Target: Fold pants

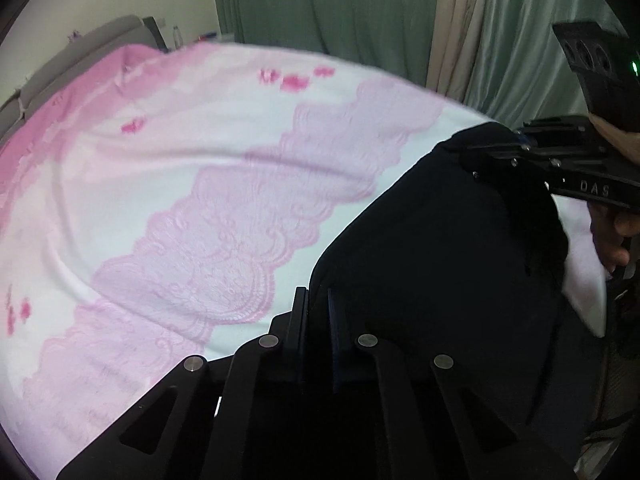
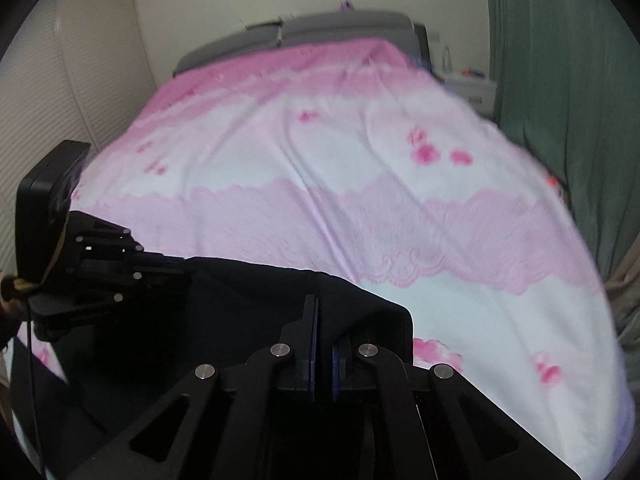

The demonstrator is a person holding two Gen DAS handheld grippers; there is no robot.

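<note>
The black pants [image 1: 440, 248] hang stretched between my two grippers over the near end of a bed. My left gripper [image 1: 318, 300] is shut on one edge of the pants at the bottom of the left wrist view. My right gripper [image 2: 324, 320] is shut on the other edge of the pants [image 2: 248, 304]. The right gripper also shows at the right of the left wrist view [image 1: 500, 160], and the left gripper at the left of the right wrist view [image 2: 176, 268]. The rest of the pants below the grippers is hidden.
The bed has a white and pink sheet [image 2: 360, 168] with a lace-pattern band [image 1: 224, 232]. A grey headboard [image 2: 320, 28] stands at the far end. Green curtains [image 1: 340, 4] hang along one side, a pale wall [image 2: 60, 80] along the other.
</note>
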